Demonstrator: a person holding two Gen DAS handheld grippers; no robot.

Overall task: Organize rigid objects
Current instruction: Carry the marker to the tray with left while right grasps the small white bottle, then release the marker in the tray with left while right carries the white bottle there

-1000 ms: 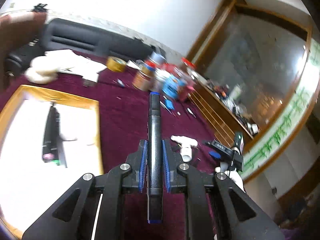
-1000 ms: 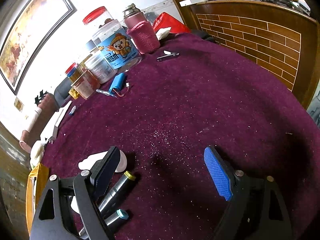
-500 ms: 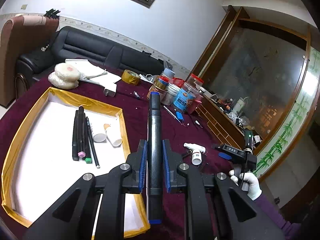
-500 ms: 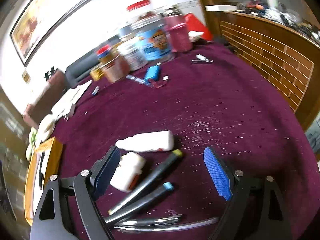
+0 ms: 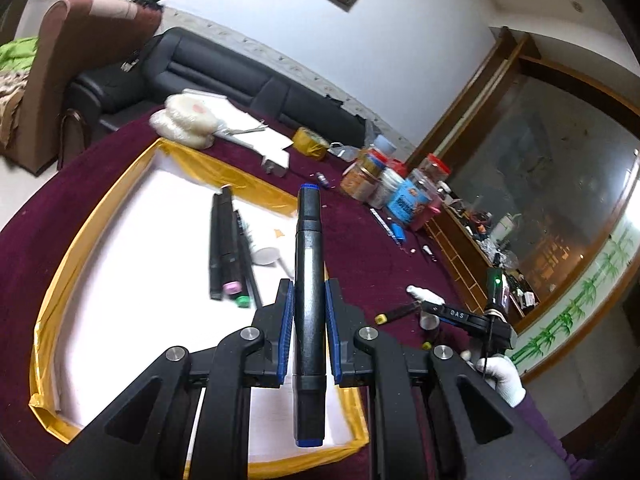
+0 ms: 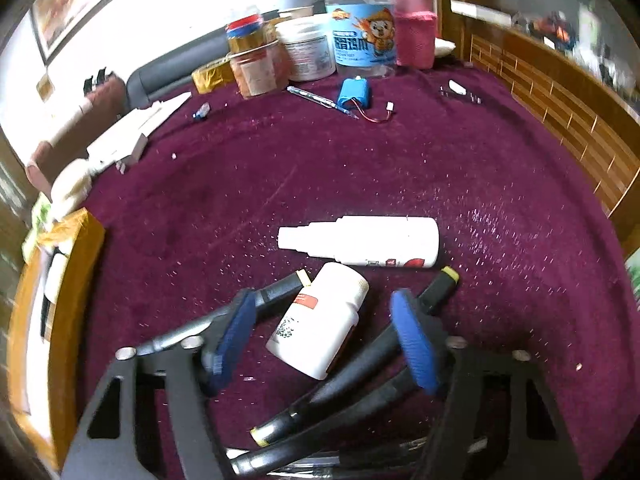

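My left gripper [image 5: 308, 312] is shut on a black marker with blue ends [image 5: 309, 280], held above the right edge of the gold-rimmed white tray [image 5: 72, 248]. Several black markers [image 5: 224, 252] lie in the tray. My right gripper [image 6: 324, 332] is open, its jaws on either side of a small white pill bottle [image 6: 320, 320] lying on the purple tablecloth. A white spray bottle [image 6: 360, 240] lies just beyond it. Black markers with yellow caps [image 6: 432, 292] lie under and beside the gripper. The right gripper also shows in the left wrist view [image 5: 460, 316].
Jars and tubs [image 6: 320, 48] stand at the table's far side with a blue battery pack [image 6: 354, 94], a pen [image 6: 320, 100] and yellow tape [image 6: 208, 76]. White papers [image 6: 132, 132] lie at the left. A wooden cabinet [image 6: 560, 100] borders the right.
My left gripper has carried the marker over the tray's edge. My right gripper has come down around the pill bottle, and its jaws have narrowed.
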